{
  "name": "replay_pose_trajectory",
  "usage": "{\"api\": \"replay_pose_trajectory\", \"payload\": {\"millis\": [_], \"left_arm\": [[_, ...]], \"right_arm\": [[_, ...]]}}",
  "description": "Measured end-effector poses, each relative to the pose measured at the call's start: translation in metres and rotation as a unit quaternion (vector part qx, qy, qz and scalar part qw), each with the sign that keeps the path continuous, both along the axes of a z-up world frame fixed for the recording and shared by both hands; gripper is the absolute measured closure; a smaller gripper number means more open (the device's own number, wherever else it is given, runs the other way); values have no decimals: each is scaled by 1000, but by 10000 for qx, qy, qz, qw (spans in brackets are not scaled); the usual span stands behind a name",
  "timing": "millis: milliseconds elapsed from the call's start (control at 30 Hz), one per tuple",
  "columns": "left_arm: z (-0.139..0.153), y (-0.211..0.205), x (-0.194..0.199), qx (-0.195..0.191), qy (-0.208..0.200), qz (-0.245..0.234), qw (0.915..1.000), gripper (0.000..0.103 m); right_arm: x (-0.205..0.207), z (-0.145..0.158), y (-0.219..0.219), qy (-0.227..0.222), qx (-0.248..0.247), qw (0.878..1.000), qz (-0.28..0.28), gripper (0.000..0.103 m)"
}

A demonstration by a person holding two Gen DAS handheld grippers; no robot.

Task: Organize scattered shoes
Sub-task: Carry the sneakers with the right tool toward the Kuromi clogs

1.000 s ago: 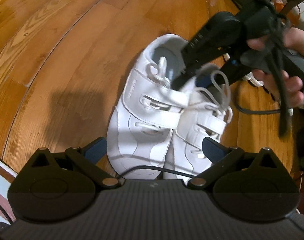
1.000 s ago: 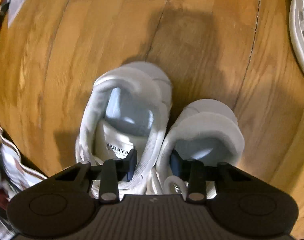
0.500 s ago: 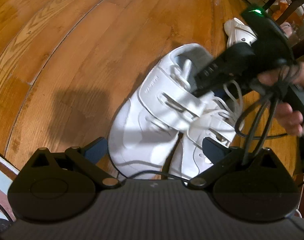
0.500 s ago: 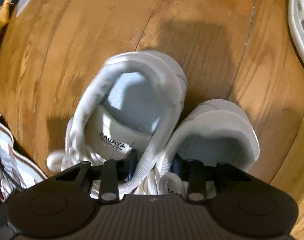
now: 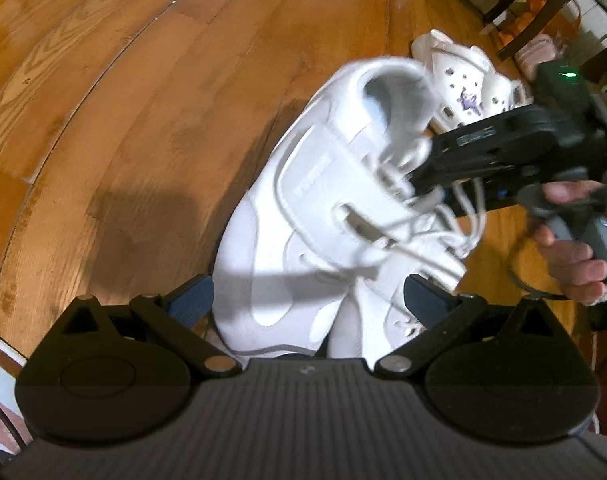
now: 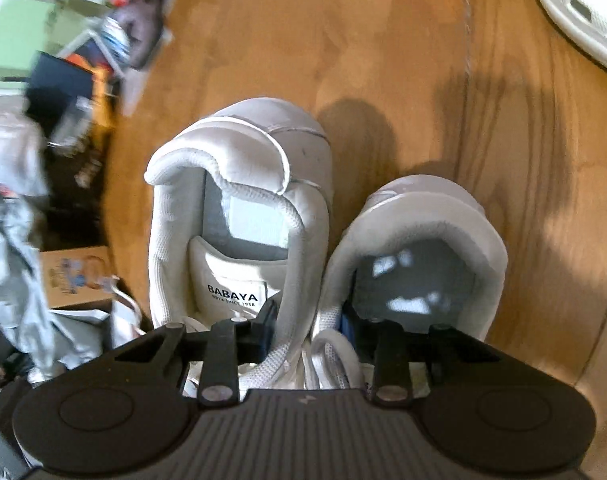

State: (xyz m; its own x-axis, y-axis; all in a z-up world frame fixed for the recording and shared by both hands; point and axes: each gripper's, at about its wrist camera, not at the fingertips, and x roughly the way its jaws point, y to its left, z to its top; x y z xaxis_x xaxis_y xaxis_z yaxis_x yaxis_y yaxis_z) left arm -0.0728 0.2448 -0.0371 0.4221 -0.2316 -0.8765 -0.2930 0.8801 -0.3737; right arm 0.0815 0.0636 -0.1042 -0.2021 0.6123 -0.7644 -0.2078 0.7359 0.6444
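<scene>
Two white sneakers [image 5: 303,240] lie side by side on the wood floor, heels pointing away from me in the left wrist view. My right gripper [image 6: 309,320] is shut on their two inner collars, pinching the left sneaker [image 6: 239,184] and the right sneaker [image 6: 423,220] together. From the left wrist view, the right gripper [image 5: 419,172] reaches in among the laces from the right. My left gripper [image 5: 309,298] is open, its fingers standing on either side of the sneakers' toes.
A white clog [image 5: 463,76] lies just beyond the sneakers, and the same clog [image 6: 575,8] shows at top right. A person's hand [image 5: 571,264] holds the right gripper's handle. Chair legs [image 5: 543,4] stand behind. A cardboard box [image 6: 75,276] and crumpled clutter [image 6: 15,216] lie at left.
The right gripper has swung the pinched sneakers round, heels moving to the upper right in the left wrist view. Clutter has come into the right wrist view at left. The left gripper has stayed put.
</scene>
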Motion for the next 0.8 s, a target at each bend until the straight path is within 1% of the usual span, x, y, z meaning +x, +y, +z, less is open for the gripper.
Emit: {"api": "replay_pose_trajectory", "payload": {"millis": [33,67,133,267,333,400,500,600,633,667,733,767,800], "left_arm": [[-1,0,1,2,19,17,10000,0],[-1,0,1,5,16,49,10000,0],[1,1,1,-12,-26,95,10000,0],[5,4,1,-118,-137,161,9997,0],[8,8,0,9,-121,431,9990,0],[12,10,1,137,-239,610,9978,0],[11,17,-1,-146,-391,728,9965,0],[6,20,-2,-209,-395,851,9954,0],[4,19,-2,-73,-308,921,9952,0],[2,18,-1,6,-263,909,9955,0],[1,15,1,16,-242,859,9960,0],[-2,13,3,-24,-212,823,9964,0],[-4,11,5,-63,-182,786,9967,0]], "right_arm": [[22,18,-11,-1,74,10000,-39,71],[33,30,-18,-12,149,9999,-64,71],[39,41,-24,-54,325,9994,-114,71],[57,57,-16,-345,415,9985,-46,71],[76,70,-15,-509,436,9978,-10,71],[87,82,-10,-718,414,9965,51,71],[105,99,-3,-1054,366,9937,122,71],[124,118,-5,-1325,369,9905,80,71],[133,123,-5,-1319,409,9904,-16,71],[142,129,-4,-1323,451,9901,-109,73],[155,135,2,-1360,288,9902,-99,80],[164,138,10,-1541,-74,9880,0,92],[172,140,18,-1713,-393,9844,86,92]]}}
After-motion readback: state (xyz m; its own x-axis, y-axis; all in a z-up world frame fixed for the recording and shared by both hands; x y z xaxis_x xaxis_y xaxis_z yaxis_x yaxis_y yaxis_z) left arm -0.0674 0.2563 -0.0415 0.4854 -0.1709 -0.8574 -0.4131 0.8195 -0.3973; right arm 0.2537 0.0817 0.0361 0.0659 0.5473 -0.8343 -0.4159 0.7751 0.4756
